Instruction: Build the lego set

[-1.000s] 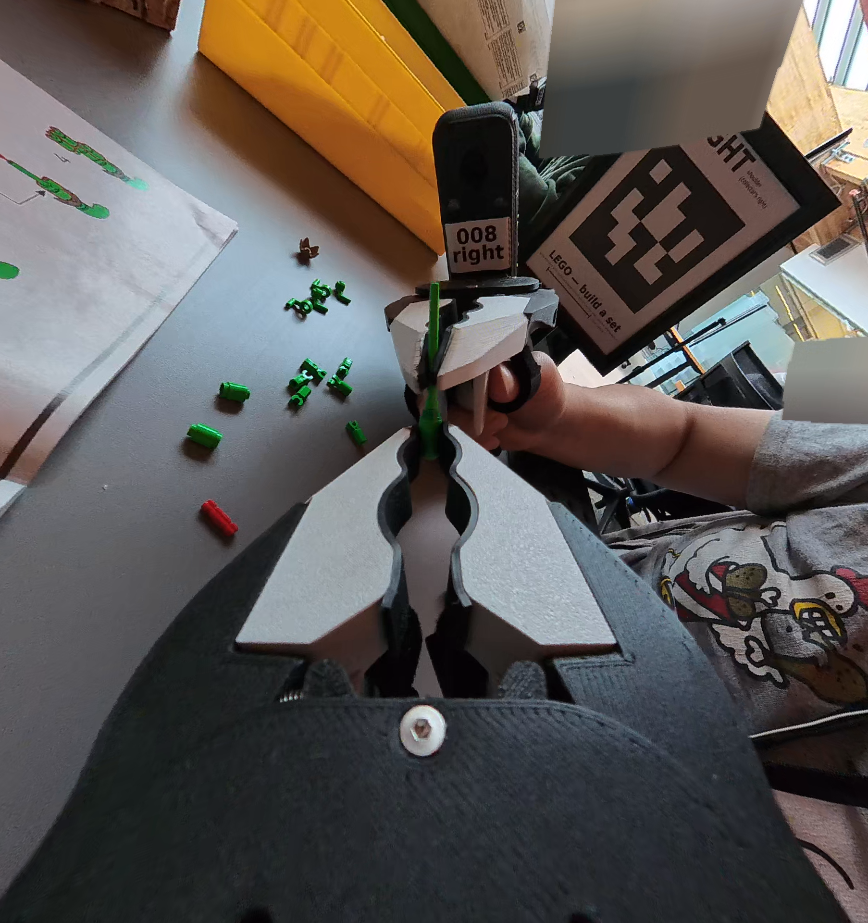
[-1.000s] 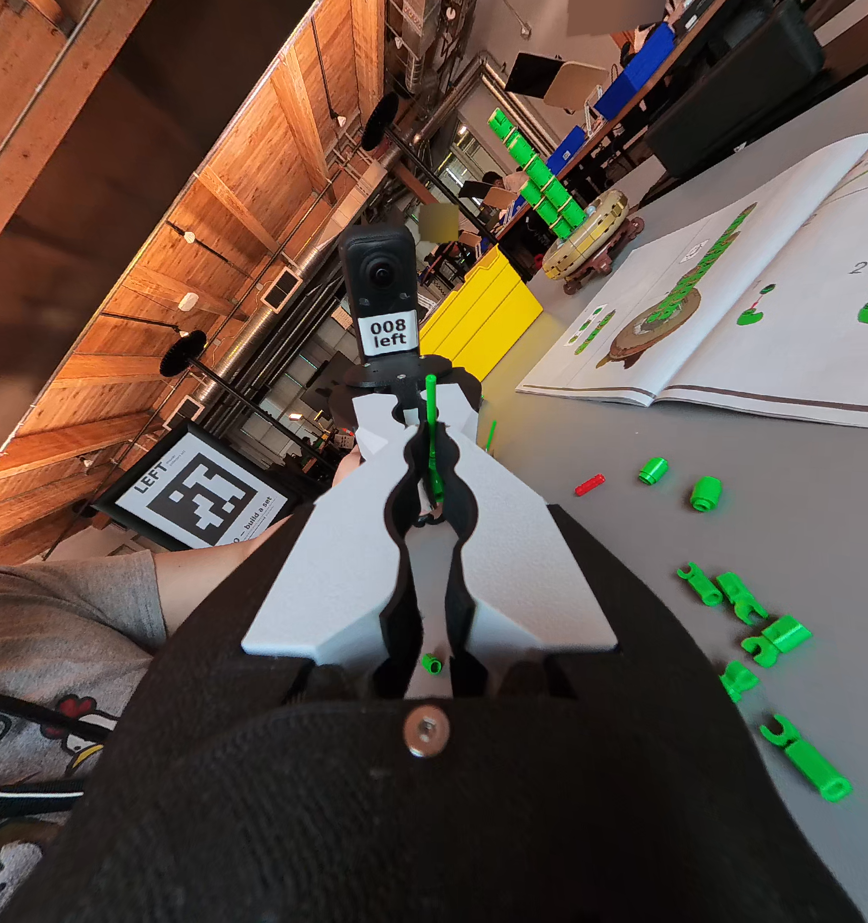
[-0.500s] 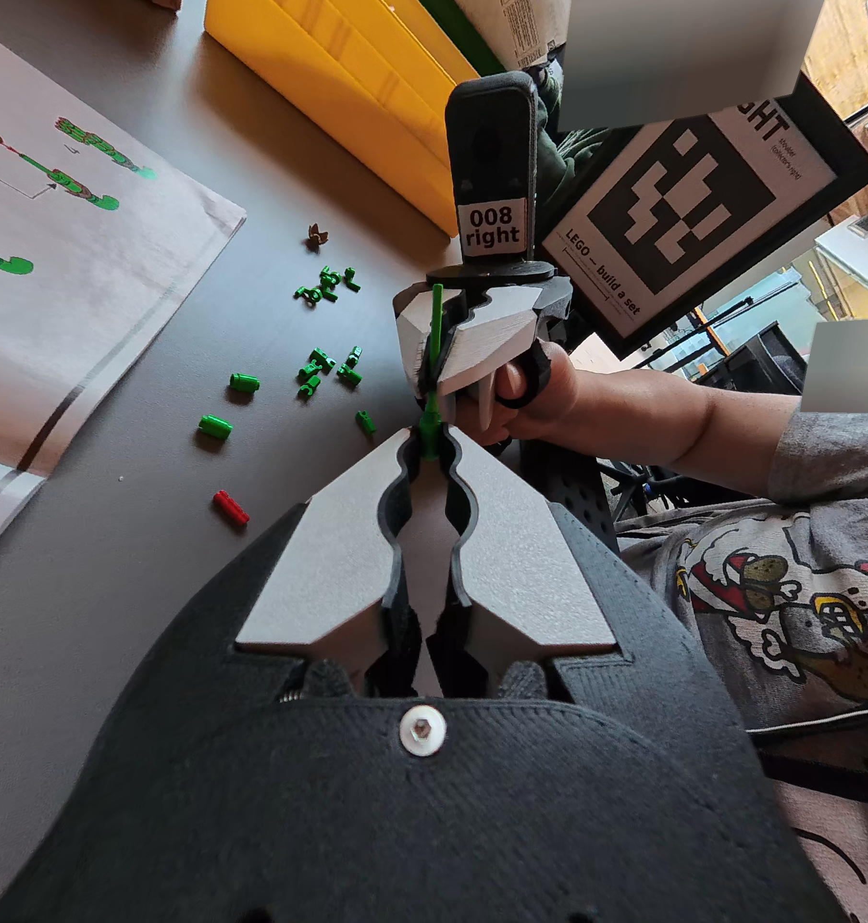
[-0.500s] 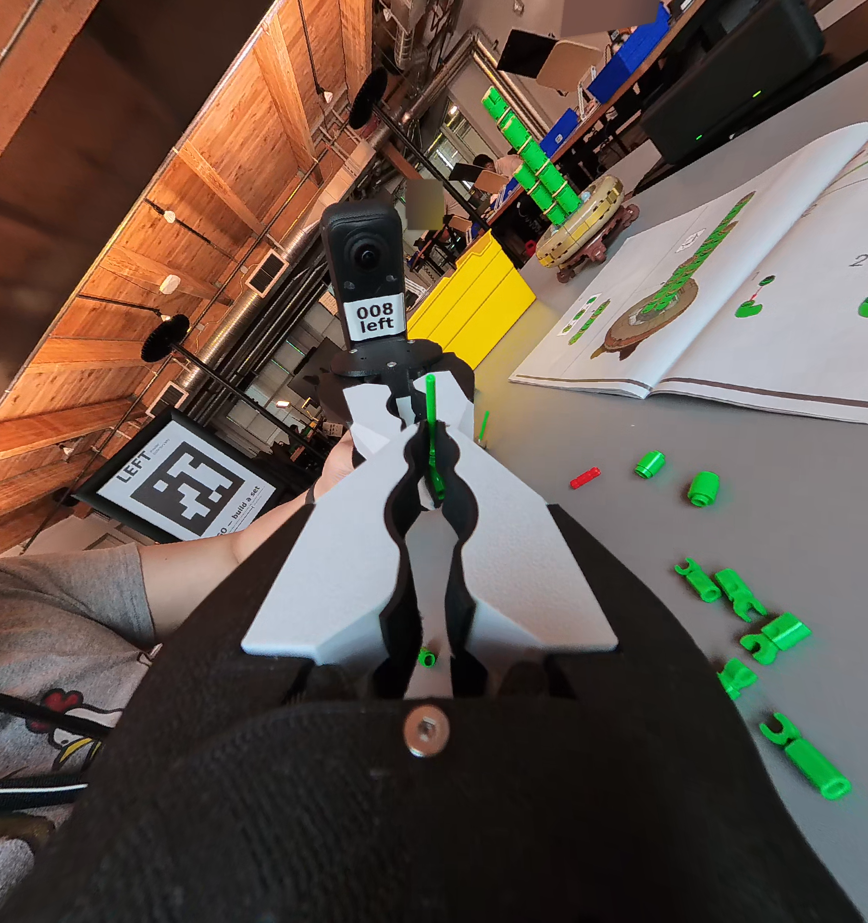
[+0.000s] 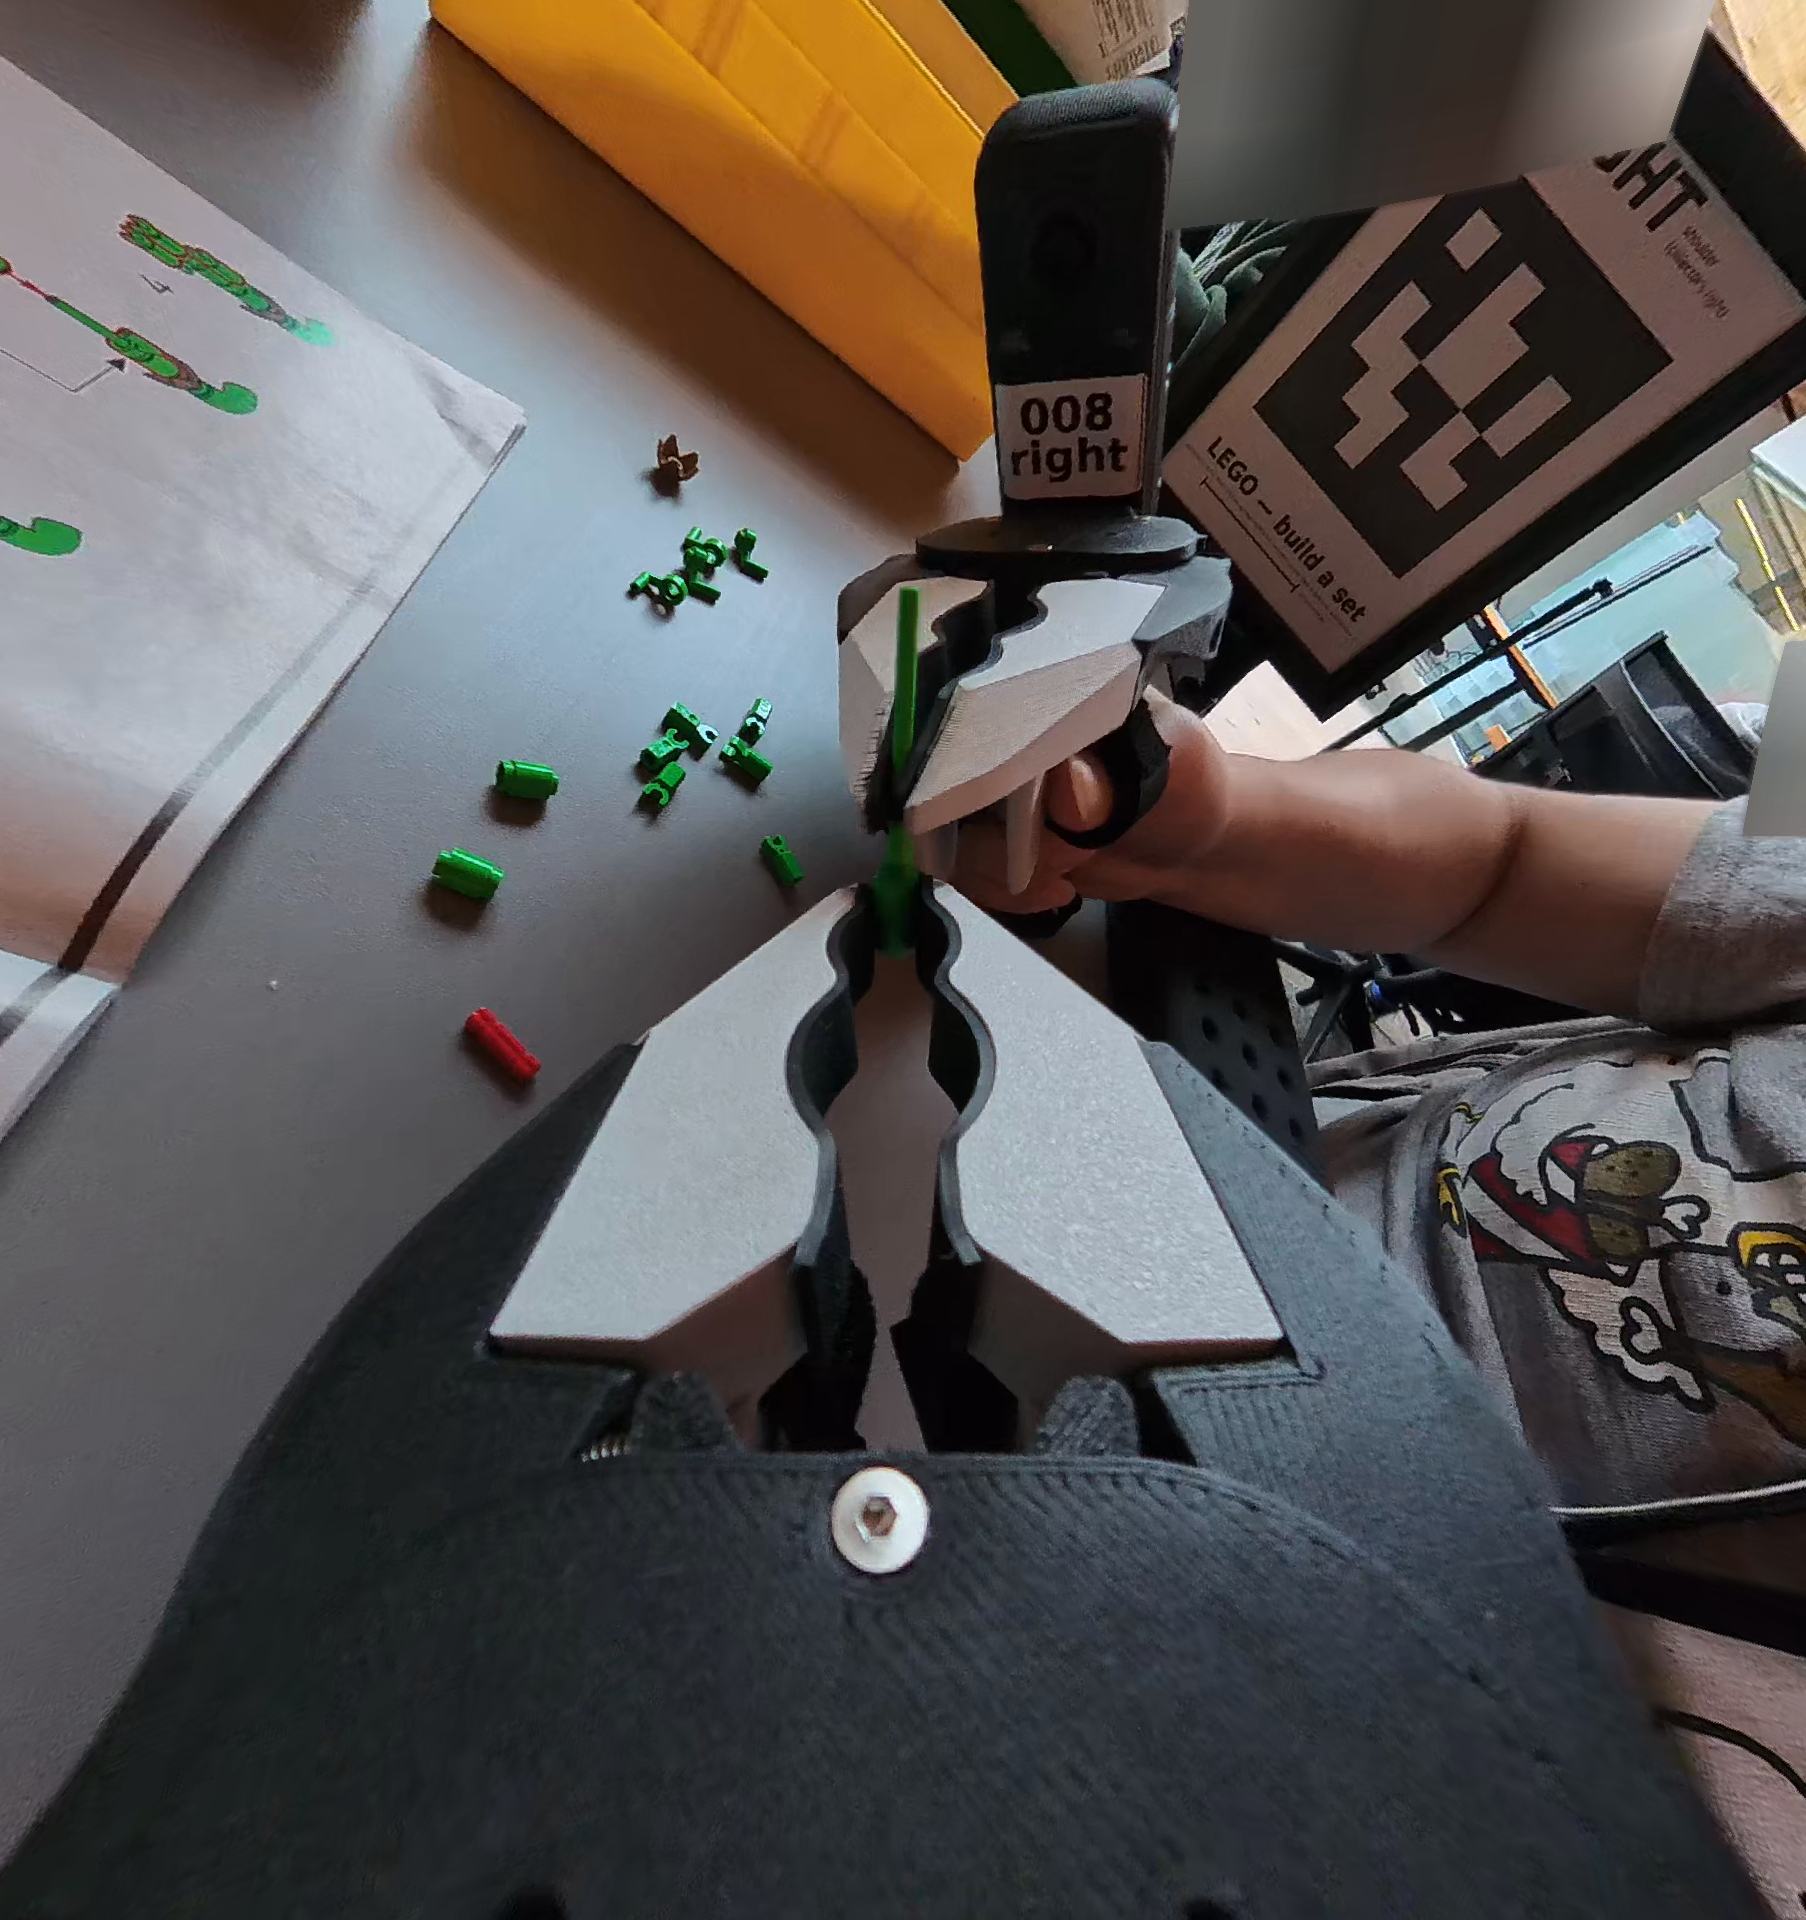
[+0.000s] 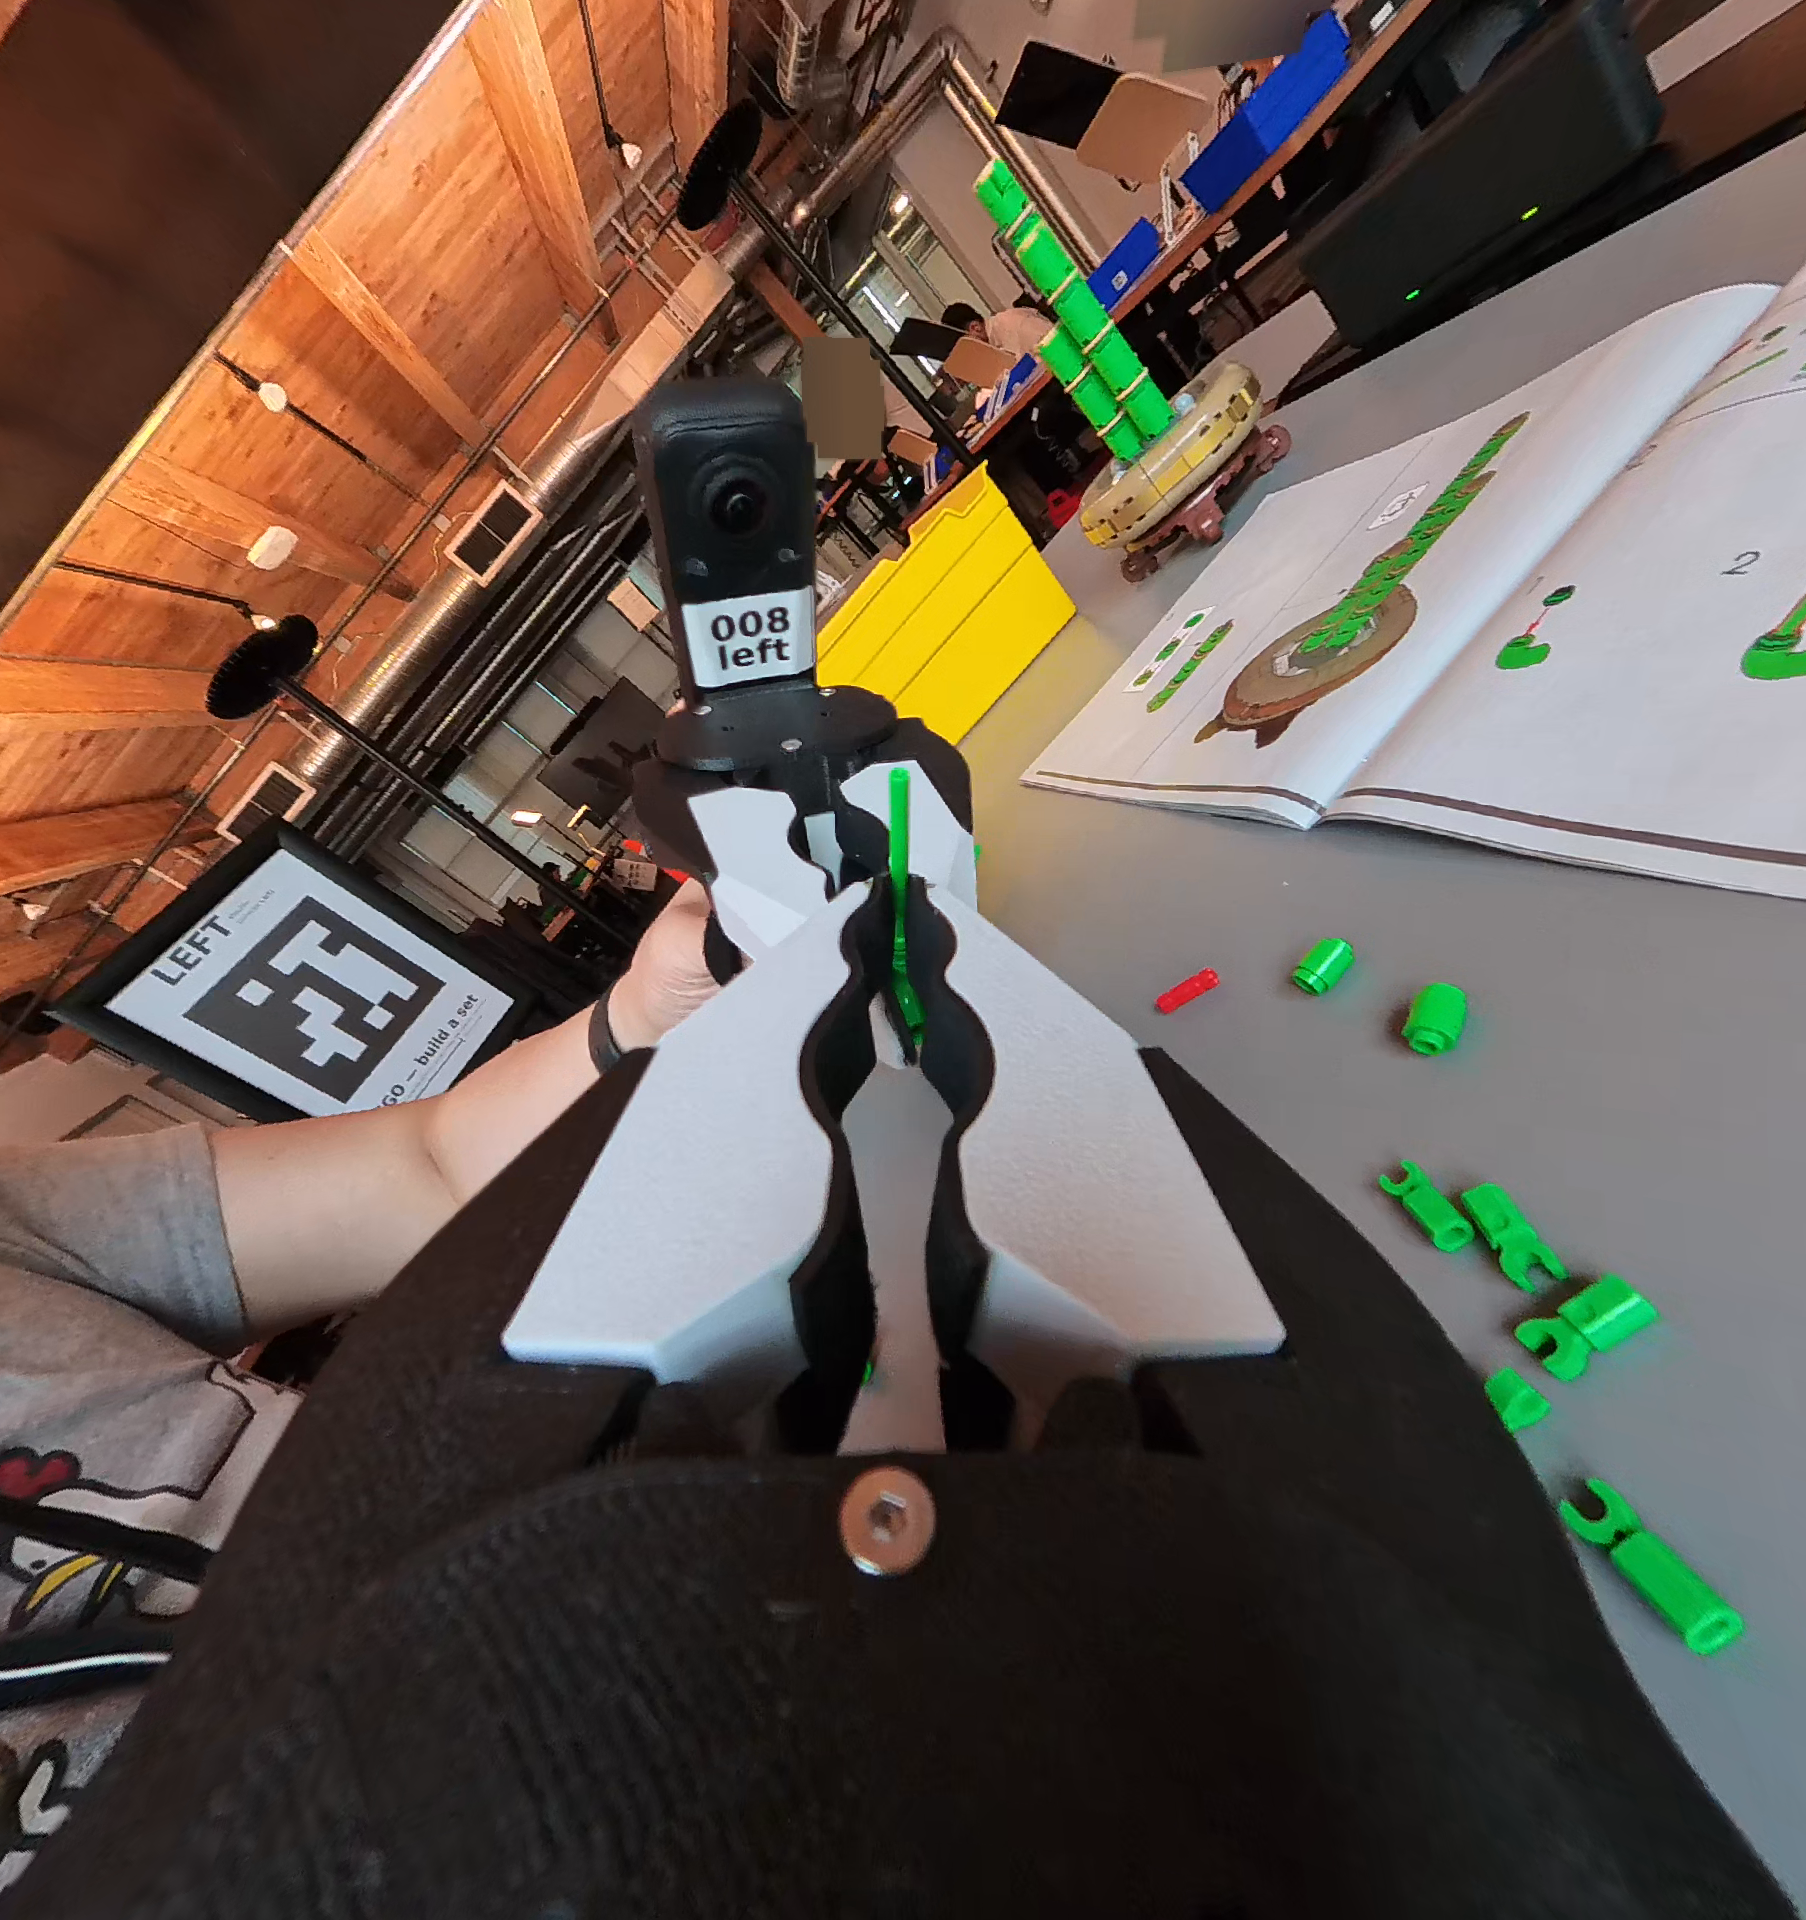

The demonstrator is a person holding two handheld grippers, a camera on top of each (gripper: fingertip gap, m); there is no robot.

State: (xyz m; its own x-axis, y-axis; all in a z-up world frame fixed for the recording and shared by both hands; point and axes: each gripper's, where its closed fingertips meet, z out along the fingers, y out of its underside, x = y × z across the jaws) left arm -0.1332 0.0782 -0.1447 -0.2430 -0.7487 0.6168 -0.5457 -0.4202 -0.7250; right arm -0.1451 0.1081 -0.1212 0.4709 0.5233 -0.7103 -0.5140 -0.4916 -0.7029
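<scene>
A thin green rod (image 5: 904, 675) with a thicker end is held between both grippers above the table's near edge. My left gripper (image 5: 894, 914) is shut on the rod's thick end. My right gripper (image 5: 883, 805) faces it tip to tip and is shut on the shaft. In the right wrist view my right gripper (image 6: 894, 899) pinches the rod (image 6: 897, 831), with my left gripper (image 6: 826, 842) just behind it. Loose green clip pieces (image 5: 691, 743), two green cylinders (image 5: 468, 873) and a red pin (image 5: 501, 1044) lie on the dark table (image 5: 255, 1195).
An open instruction booklet (image 5: 151, 623) lies to the left, and a yellow box (image 5: 774, 156) stands at the back. A small brown piece (image 5: 675, 462) lies near the box. A built model (image 6: 1169, 488), a green stack on a tan base, stands beyond the booklet (image 6: 1501, 727). The person's arms hold both grippers. Both grippers' tips are close together, under 4 cm apart. The red pin (image 5: 501, 1044) lies around 7 cm away from my left fingertips.
Both grippers keep their hold on the green rod. The pair has drifted slightly, so the table pieces sit a little differently in both views.
</scene>
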